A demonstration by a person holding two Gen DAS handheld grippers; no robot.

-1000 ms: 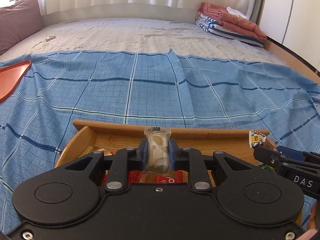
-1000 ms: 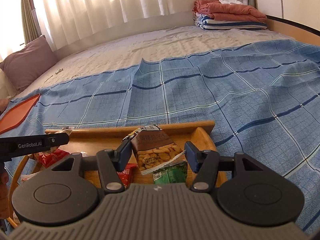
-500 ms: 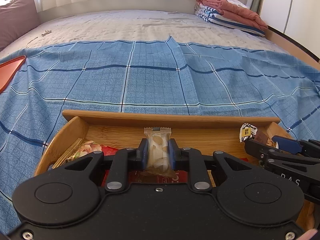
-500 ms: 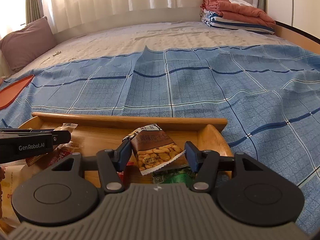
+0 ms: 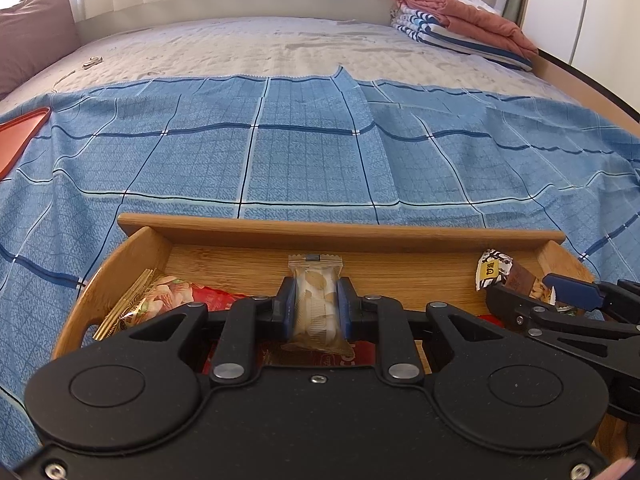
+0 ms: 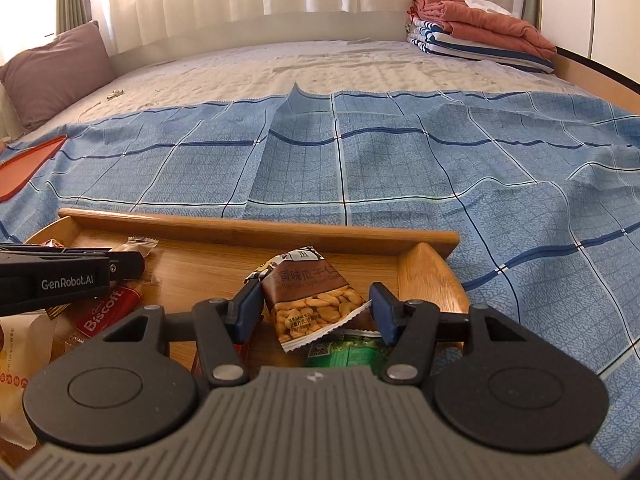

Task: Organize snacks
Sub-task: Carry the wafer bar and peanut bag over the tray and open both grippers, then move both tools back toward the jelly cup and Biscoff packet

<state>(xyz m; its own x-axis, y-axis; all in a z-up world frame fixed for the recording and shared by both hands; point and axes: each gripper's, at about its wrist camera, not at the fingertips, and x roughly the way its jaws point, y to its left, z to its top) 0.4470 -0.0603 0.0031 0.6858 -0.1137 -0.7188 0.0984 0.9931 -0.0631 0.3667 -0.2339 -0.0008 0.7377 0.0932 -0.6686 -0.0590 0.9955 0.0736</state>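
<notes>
A wooden tray (image 5: 340, 234) (image 6: 256, 228) lies on the blue checked cloth close in front of me. My left gripper (image 5: 316, 305) is shut on a small beige snack packet (image 5: 315, 280), held upright over the tray's middle. My right gripper (image 6: 316, 300) is shut on a brown seed packet (image 6: 310, 300) over the tray's right end. The left wrist view shows the right gripper (image 5: 524, 286) at the right with that packet's end (image 5: 496, 270) sticking out. The right wrist view shows the left gripper (image 6: 132, 264) at the left with the beige packet's tip (image 6: 140, 243).
In the tray lie a red Biscoff pack (image 6: 104, 312), a green pack (image 6: 348, 354), a floral gold-edged packet (image 5: 156, 300) and a white bag (image 6: 20, 356). An orange tray (image 5: 20, 140) lies far left. Folded blankets (image 5: 460, 20) and a pillow (image 5: 32, 36) sit at the bed's far side.
Both grippers have sunk toward the wooden tray with their packets still held. The right gripper has rolled level. Neither grip has changed.
</notes>
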